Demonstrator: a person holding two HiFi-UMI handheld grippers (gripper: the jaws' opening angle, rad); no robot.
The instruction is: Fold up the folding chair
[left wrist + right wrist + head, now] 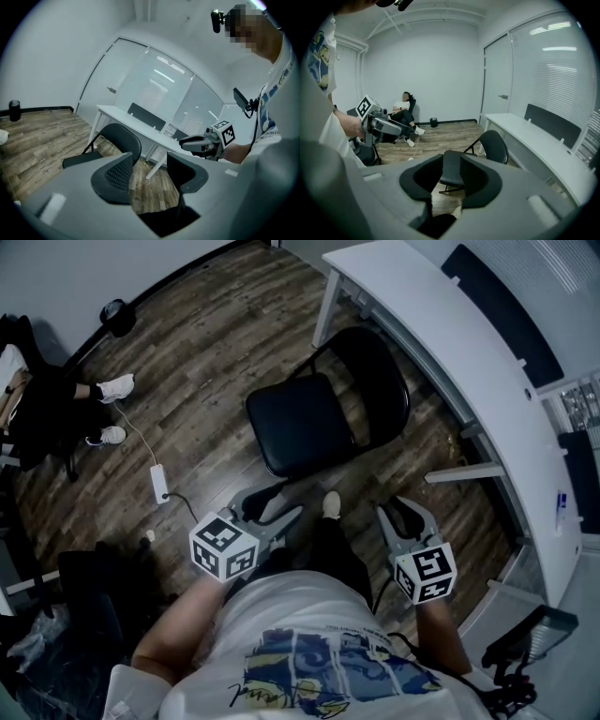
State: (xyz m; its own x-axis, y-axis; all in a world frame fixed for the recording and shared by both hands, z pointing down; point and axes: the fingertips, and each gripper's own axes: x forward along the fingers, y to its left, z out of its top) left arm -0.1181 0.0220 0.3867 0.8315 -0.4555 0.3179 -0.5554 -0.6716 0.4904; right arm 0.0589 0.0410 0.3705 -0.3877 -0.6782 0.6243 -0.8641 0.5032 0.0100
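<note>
The black folding chair (298, 426) stands unfolded on the wood floor, its backrest (377, 385) toward the white desk. My left gripper (274, 508) hovers short of the seat's near edge, jaws apart and empty. My right gripper (405, 517) hangs to the right of the chair, also open with nothing in it. In the left gripper view, the chair (117, 139) lies beyond the left gripper (147, 171), and the right gripper (202, 143) shows at the right. The right gripper view has the chair seat (451, 169) far off, seen through the gap of the right gripper (451, 177).
A long white desk (450, 343) curves behind and to the right of the chair, its leg (324, 310) close to the backrest. A person sits at the far left (42, 409). A power strip (159, 482) and cable lie on the floor. My shoe (331, 504) is just before the chair.
</note>
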